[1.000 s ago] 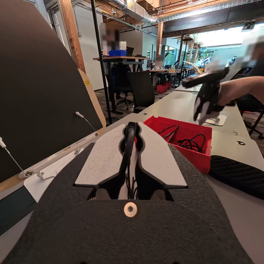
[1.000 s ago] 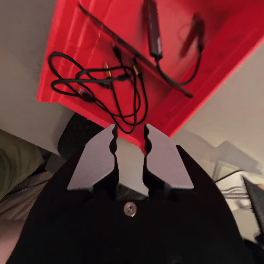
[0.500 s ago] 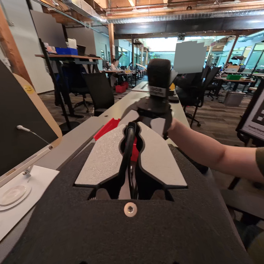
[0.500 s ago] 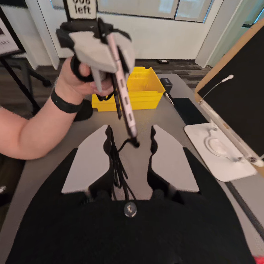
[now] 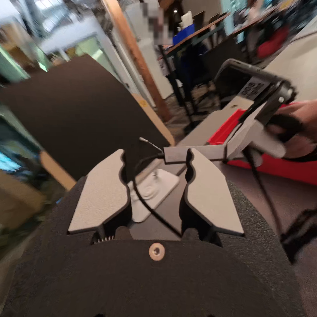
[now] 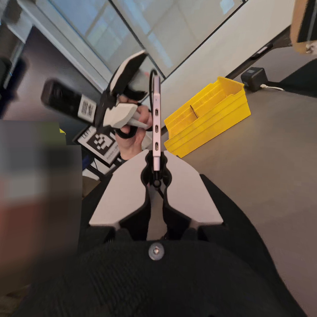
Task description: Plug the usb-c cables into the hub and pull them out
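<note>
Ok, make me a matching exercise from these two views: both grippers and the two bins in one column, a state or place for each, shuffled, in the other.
Things:
1. left gripper
2. right gripper
3. yellow bin
4. red bin

States or places:
A. shut on the end of the silver hub
B. fingers wide apart, with a black cable passing between them
C. seen in the left wrist view, behind the other gripper
D. on the grey table, right of the hub in the right wrist view

Pairs: 1-B, 2-A, 3-D, 4-C
</note>
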The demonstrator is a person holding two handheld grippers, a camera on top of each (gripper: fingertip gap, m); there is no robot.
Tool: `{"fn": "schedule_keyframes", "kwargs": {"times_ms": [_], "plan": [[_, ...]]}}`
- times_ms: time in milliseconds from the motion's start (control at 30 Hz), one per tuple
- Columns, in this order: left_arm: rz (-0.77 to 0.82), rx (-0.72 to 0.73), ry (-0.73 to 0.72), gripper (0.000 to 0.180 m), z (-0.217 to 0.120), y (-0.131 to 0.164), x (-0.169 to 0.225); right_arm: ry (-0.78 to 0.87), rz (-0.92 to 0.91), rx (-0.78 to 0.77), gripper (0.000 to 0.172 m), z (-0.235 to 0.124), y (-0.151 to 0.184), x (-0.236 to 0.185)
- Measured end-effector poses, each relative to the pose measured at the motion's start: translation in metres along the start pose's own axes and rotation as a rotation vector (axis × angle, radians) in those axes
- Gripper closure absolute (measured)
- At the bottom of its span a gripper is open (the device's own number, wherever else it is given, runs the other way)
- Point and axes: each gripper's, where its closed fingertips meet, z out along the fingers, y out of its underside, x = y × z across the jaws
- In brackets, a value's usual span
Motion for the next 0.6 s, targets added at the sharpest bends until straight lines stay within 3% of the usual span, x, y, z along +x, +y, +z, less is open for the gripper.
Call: {"fn": "schedule_keyframes", "kwargs": {"times_ms": [67, 133, 233, 333, 433, 600], "plan": [[0.208, 0.058, -0.087, 0.125, -0.008, -0.01, 0.002, -0.015, 0.102, 0.053, 0.163, -0.01, -0.006, 0.009], [0.346, 0.089, -0.055, 0.138, -0.01, -0.013, 0.02, -0.041, 0.211, 0.099, 0.163, -0.017, -0.009, 0.018], [0.373, 0.033, 0.079, 0.131, 0.004, 0.003, 0.051, -0.072, 0.316, 0.123, 0.163, -0.019, -0.007, 0.028], [0.586, -0.062, 0.119, 0.134, 0.023, 0.036, 0.07, -0.066, 0.356, 0.095, 0.163, -0.015, -0.001, 0.032], [0.727, -0.171, 0.077, 0.126, 0.04, 0.068, 0.072, -0.048, 0.377, 0.048, 0.163, -0.011, 0.005, 0.03], [0.863, -0.146, 0.016, 0.134, 0.051, 0.074, 0.077, 0.049, 0.378, -0.042, 0.163, -0.007, 0.019, 0.037]]}}
